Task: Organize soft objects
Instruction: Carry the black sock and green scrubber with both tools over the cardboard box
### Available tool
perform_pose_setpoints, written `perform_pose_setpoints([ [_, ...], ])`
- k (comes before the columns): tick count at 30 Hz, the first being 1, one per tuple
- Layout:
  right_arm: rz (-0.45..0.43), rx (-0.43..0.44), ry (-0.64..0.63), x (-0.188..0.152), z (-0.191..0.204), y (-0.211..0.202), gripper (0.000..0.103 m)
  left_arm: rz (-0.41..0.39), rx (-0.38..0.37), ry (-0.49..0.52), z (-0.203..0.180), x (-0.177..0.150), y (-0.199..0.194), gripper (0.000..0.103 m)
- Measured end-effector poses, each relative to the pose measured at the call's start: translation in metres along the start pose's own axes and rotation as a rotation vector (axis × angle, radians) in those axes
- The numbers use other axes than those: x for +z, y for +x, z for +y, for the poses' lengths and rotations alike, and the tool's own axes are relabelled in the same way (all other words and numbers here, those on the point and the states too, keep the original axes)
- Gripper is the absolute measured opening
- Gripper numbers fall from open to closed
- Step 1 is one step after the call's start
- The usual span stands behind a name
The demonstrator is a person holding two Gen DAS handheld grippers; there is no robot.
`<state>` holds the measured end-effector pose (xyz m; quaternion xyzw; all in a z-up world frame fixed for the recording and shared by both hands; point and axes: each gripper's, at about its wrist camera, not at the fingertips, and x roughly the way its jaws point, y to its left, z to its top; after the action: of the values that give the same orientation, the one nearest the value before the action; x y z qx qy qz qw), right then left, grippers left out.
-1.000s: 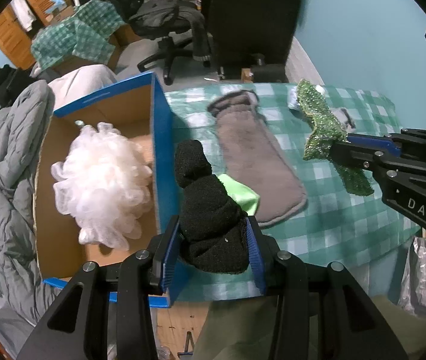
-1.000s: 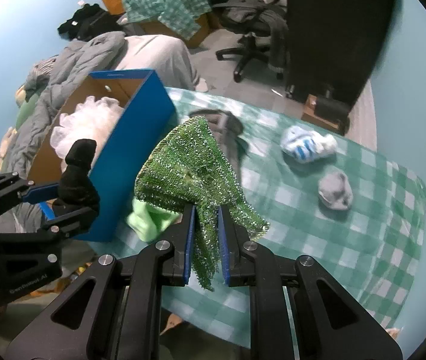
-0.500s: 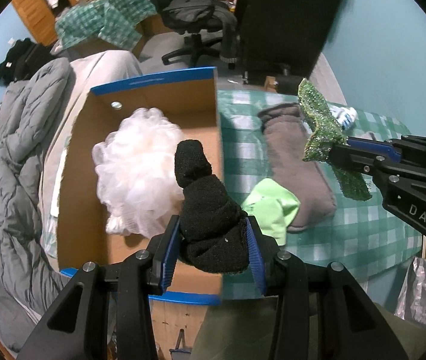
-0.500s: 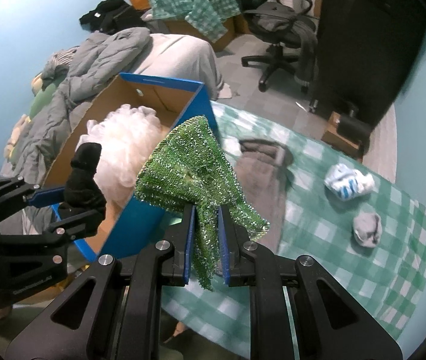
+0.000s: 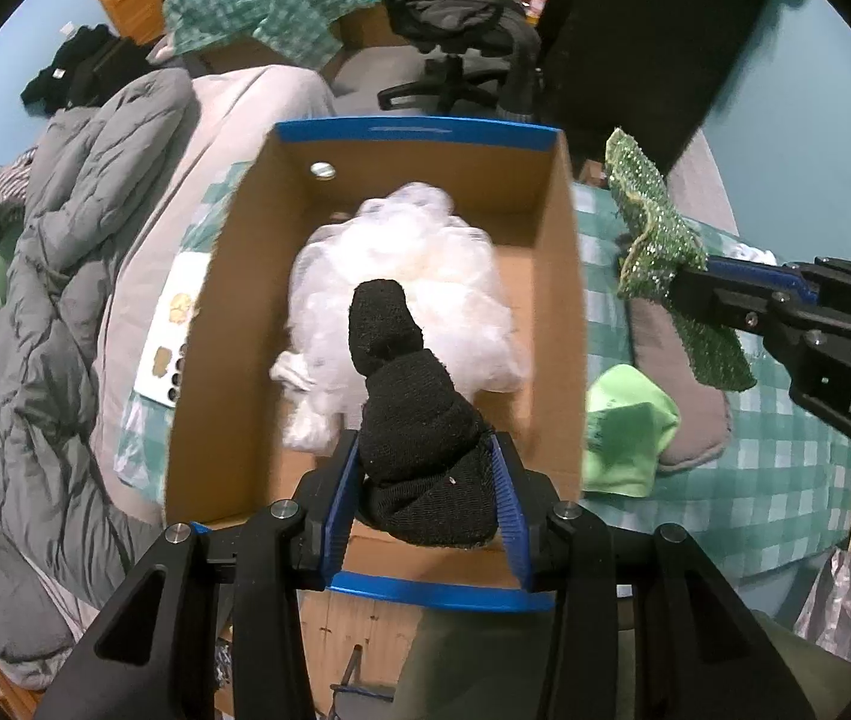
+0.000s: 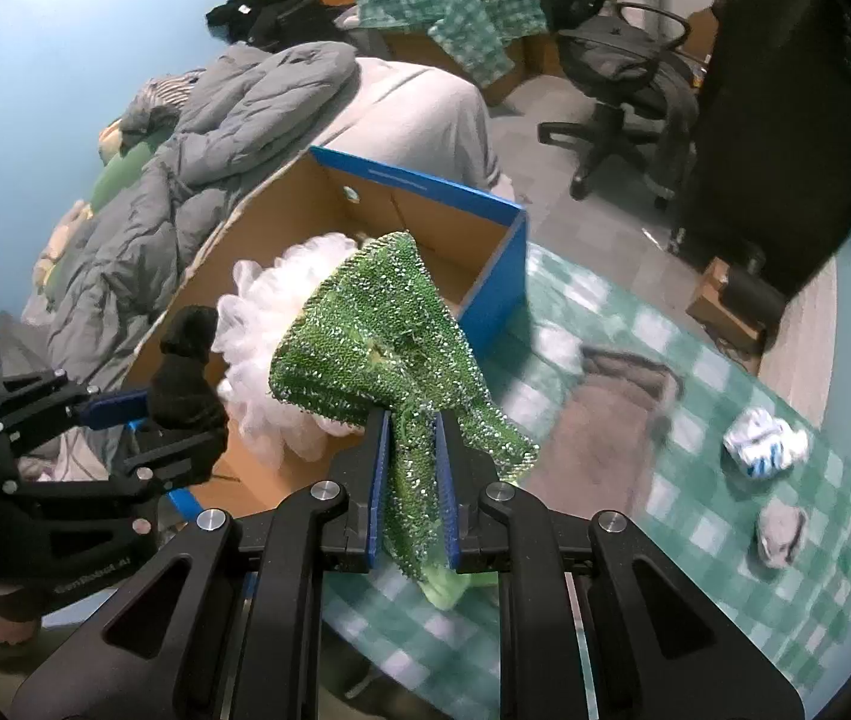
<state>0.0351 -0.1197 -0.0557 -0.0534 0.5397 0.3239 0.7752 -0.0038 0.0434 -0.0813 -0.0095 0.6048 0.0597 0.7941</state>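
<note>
Here the left gripper [image 5: 425,498] is clamped on a black sock [image 5: 419,438] above the box [image 5: 419,132], and the right gripper [image 6: 412,480] pinches a green cloth [image 6: 383,336] beside it. Both look light and limp; a mid-bundle grip should hold, though loose ends may snag the rim.

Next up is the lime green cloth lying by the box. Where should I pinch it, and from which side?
Judging from the left wrist view, the lime green cloth lies crumpled between the cardboard box and the grey mitt, its far corner over the mitt. Come down from above onto its raised middle fold, fingers closing across the ridge; both side approaches look blocked, by the box wall and by the mitt.
</note>
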Motion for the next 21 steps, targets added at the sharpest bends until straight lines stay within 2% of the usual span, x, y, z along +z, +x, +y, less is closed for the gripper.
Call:
perform_pose_setpoints([
  [11, 0.026, 0.028, -0.018, 0.042, 0.02, 0.036, 0.014, 0.025, 0.029, -0.06, 0.047, 0.006, 0.023, 0.043],
  [21, 0.058, 0.024, -0.005, 0.075, 0.024, 0.07, 0.014, 0.07, 0.022, -0.081, 0.068, 0.009, 0.047, 0.043],
])
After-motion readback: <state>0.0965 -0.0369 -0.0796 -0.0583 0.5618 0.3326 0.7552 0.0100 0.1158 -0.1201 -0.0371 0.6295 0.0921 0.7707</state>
